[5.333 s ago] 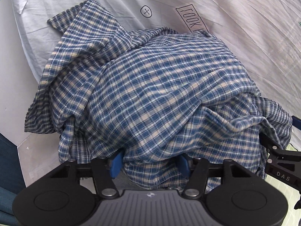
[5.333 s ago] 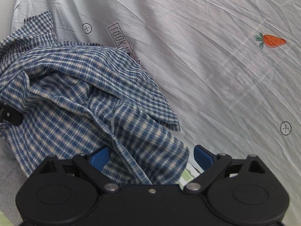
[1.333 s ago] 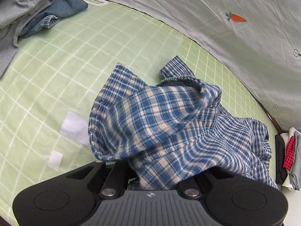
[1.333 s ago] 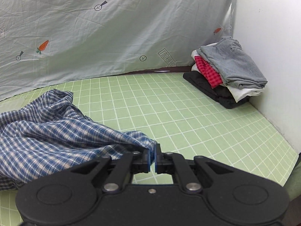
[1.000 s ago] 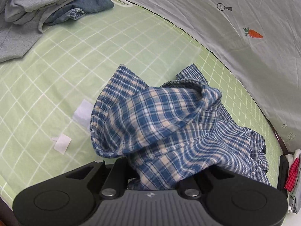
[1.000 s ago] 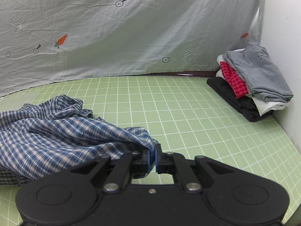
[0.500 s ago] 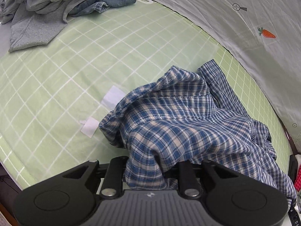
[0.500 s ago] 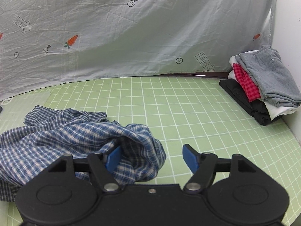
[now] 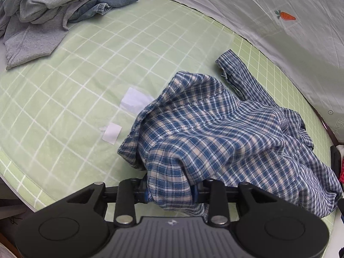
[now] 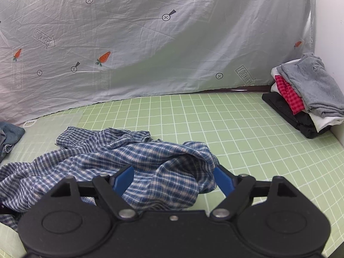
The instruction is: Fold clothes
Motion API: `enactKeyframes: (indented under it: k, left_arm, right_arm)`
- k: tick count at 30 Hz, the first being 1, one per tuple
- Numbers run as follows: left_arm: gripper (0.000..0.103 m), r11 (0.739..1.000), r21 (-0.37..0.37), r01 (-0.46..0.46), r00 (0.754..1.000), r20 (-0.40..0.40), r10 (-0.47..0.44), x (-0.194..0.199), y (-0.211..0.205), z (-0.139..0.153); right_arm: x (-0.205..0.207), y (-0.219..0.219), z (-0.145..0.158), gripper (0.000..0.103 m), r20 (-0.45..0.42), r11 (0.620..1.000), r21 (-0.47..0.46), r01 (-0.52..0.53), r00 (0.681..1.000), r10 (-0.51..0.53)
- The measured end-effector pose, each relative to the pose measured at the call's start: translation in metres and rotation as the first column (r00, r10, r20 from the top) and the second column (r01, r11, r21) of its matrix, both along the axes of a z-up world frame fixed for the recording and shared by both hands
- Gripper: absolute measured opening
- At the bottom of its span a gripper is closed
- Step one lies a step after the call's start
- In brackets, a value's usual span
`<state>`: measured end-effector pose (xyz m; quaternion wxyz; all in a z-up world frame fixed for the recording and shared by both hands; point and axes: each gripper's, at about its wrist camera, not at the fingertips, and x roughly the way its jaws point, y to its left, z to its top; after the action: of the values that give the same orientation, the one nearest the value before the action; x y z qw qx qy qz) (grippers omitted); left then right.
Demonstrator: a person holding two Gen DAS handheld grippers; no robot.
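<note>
Shirt [image 9: 215, 142] lies crumpled on the green grid mat [image 9: 86, 68], long axis running from the left gripper [image 9: 171, 191] across toward the right gripper [image 10: 172, 178]. Each hand sits at one end, equally near.

Left fingers [image 9: 143, 191] part-open and opening; a fold still hangs between them, grip slackening.

Right fingers [image 10: 123, 177] wide and opening; cloth bunched between, not pinched.
</note>
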<state>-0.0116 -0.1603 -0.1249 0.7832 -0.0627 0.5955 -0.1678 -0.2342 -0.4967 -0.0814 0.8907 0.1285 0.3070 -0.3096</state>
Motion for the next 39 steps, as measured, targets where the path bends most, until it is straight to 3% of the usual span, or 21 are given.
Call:
enactKeyframes:
  k: [8,17,23,30,33,34,36,37,38,39]
  left_arm:
    - [0.056,1.0,0.004,0.022,0.997,-0.079,-0.022,0.001,-0.007,-0.016]
    - [0.056,0.999,0.027,0.025,0.982,-0.187,-0.02,0.008,-0.022,-0.046]
    - [0.056,0.999,0.033,-0.009,0.968,-0.251,0.017,0.017,-0.028,-0.061]
    - [0.056,0.996,0.031,-0.088,0.962,-0.256,0.093,0.051,-0.037,-0.063]
    - [0.054,0.996,0.024,-0.083,0.972,-0.218,0.086,0.071,-0.047,-0.061]
    - [0.053,0.997,0.021,-0.075,0.976,-0.205,0.078,0.075,-0.051,-0.06]
    - [0.037,0.998,0.015,-0.06,0.982,-0.178,0.062,0.081,-0.058,-0.057]
    - [0.032,0.998,0.015,-0.055,0.985,-0.161,0.057,0.082,-0.061,-0.056]
    - [0.022,0.998,0.023,-0.052,0.988,-0.142,0.055,0.082,-0.063,-0.055]
    - [0.014,0.998,0.032,-0.049,0.991,-0.124,0.053,0.082,-0.065,-0.054]
  right_arm:
    - [0.021,0.007,0.012,0.086,0.001,0.996,-0.046,-0.073,0.997,0.073]
    - [0.064,-0.01,0.02,0.09,-0.012,0.986,-0.076,-0.15,0.989,0.15]
    - [0.11,-0.014,0.01,0.09,-0.131,0.958,-0.103,-0.267,0.959,0.253]
    - [0.173,-0.026,-0.029,0.091,-0.182,0.895,0.023,-0.445,0.879,0.441]
    - [0.197,-0.035,-0.059,0.091,-0.228,0.891,0.143,-0.43,0.862,0.453]
    - [0.201,-0.039,-0.068,0.089,-0.227,0.897,0.181,-0.404,0.87,0.437]
    - [0.203,-0.048,-0.085,0.079,-0.22,0.899,0.262,-0.35,0.886,0.409]
    - [0.203,-0.052,-0.092,0.06,-0.217,0.896,0.301,-0.327,0.892,0.398]
    - [0.201,-0.055,-0.095,0.035,-0.203,0.889,0.328,-0.321,0.895,0.398]
    - [0.195,-0.058,-0.096,0.027,-0.173,0.885,0.344,-0.313,0.905,0.388]
